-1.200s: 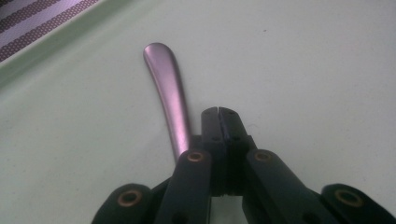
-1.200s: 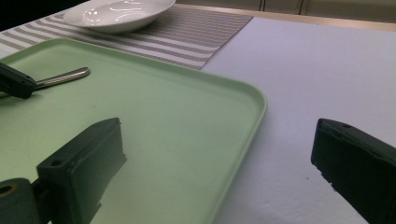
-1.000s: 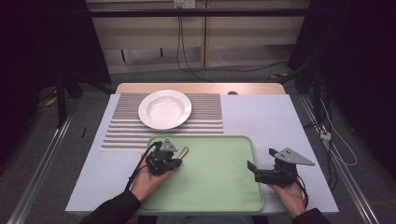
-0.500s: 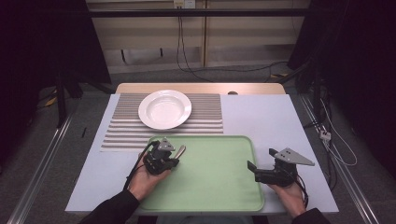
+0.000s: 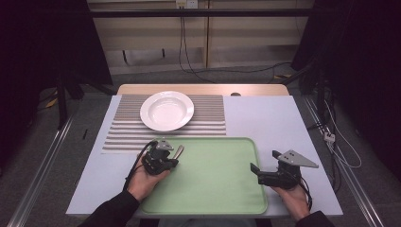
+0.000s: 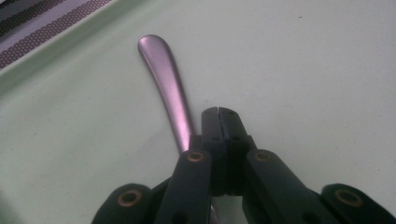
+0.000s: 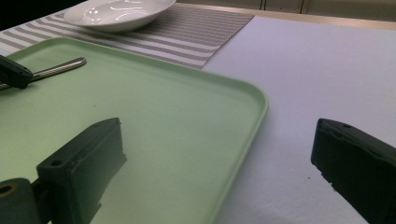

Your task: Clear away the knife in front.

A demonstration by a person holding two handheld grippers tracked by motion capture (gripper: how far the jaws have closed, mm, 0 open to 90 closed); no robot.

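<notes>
Spoon (image 6: 166,88): on the green tray (image 5: 217,189), near its far-left corner, handle end pointing at the far rim. In the left claw view the handle runs from under the claw's linkage up toward the rim, close to it but not touching. Bowl end is hidden under the claw.

Left claw (image 5: 163,158): over the tray's left edge, jaws clenched tip to tip. The handle passes just left of the closed tips, not between them, so nothing is gripped as far as I can see. Whether the tips touch the tray floor I can't tell.

Right claw (image 5: 257,171): at the tray's right edge, jaws spread wide and holding nothing. In the right claw view one jaw hangs over the tray floor and the other over bare desk (image 5: 274,118), with the tray's right rim between them.

Open room:
- The tray floor between the two claws is bare across the middle and the near side.
- The desk right of the tray is open up to its right edge.
- The striped mat (image 5: 208,118) lies beyond the tray's far rim, running close along it.
- The plate (image 5: 167,110) sits on the mat, well apart from the spoon and roughly in line with it beyond the far rim.
- A strip of desk left of the tray is open, apart from the person's left forearm.
</notes>
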